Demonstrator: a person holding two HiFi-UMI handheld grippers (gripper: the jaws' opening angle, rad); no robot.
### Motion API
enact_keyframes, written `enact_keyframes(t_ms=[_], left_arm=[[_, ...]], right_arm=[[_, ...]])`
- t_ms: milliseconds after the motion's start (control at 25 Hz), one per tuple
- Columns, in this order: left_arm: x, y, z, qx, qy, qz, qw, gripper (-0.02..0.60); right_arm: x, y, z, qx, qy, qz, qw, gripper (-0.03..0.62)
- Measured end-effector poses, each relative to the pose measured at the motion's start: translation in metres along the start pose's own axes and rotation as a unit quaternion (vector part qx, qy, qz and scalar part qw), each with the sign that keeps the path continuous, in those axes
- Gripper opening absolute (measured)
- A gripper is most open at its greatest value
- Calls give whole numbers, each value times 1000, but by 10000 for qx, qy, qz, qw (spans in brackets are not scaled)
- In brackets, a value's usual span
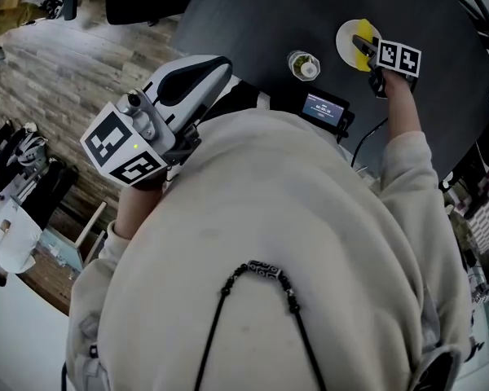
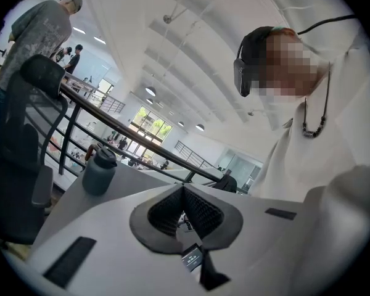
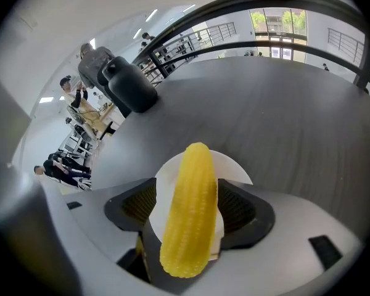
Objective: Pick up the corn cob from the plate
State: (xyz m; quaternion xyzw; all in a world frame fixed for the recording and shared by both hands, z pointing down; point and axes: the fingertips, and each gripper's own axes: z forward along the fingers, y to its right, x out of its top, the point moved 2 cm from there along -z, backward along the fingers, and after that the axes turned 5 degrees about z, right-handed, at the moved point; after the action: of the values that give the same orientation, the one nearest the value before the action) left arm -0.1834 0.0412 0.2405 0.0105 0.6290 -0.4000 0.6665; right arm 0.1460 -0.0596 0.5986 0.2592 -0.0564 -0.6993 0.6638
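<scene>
Bumpy, glossy corn cob (image 3: pixel 188 211); matt table (image 3: pixel 283 116)

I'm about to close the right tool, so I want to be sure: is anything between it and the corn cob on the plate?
Nothing visible does. The yellow corn cob lies on the round white plate, already between the open jaws of the right tool, with only bare plate showing in the gap beside it.
</scene>
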Motion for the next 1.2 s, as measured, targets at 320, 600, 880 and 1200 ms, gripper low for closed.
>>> enact_keyframes(t_ms=[320, 600, 880, 1200], left_arm=[[-4, -1, 2, 35, -59, -18, 10000, 3], [-3, -3, 5, -35, -120, 22, 9999, 3], [-3, -4, 11, -89, -170, 40, 9998, 3], [2, -1, 17, -252, -221, 153, 9993, 3]], right_arm=[[-11, 13, 12, -672, -432, -539, 9953, 298], [-8, 14, 14, -818, -594, -677, 9926, 264], [-8, 15, 14, -774, -464, -548, 9944, 262], [-11, 12, 4, -733, -366, -537, 9952, 262]])
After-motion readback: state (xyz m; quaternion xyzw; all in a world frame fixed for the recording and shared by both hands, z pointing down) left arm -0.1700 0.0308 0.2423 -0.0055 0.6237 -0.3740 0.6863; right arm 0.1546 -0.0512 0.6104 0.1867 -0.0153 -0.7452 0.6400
